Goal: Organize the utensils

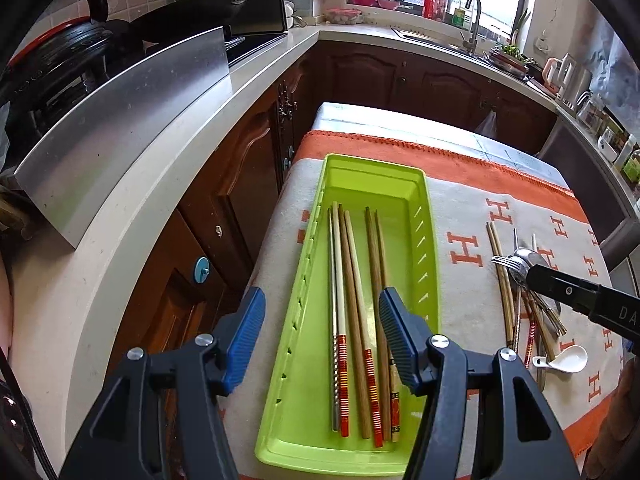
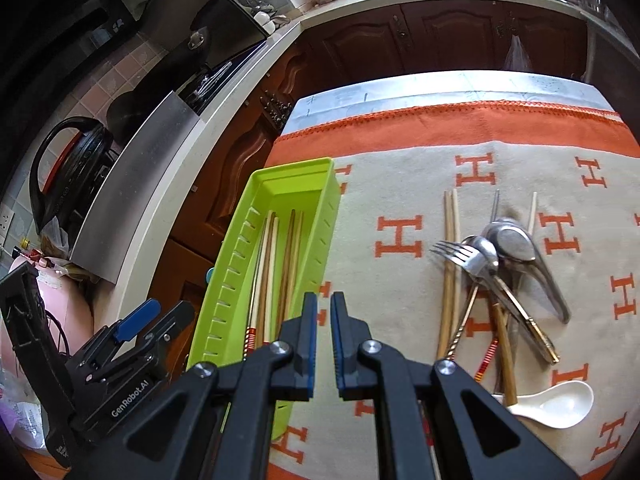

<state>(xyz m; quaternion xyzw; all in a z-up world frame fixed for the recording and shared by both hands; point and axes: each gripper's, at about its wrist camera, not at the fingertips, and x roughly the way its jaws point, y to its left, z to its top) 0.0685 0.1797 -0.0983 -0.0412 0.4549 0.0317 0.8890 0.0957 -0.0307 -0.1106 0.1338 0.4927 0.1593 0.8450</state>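
The left gripper [image 1: 322,336], fingers parted and empty, hung over the green tray [image 1: 427,216] holding six chopsticks [image 1: 352,280]. The right gripper [image 2: 324,316], nearly closed, held nothing; "GenRobot.AI" marked the left one. Loose cutlery [image 2: 496,264] lay on the desk's H-patterned cloth [image 2: 400,184].
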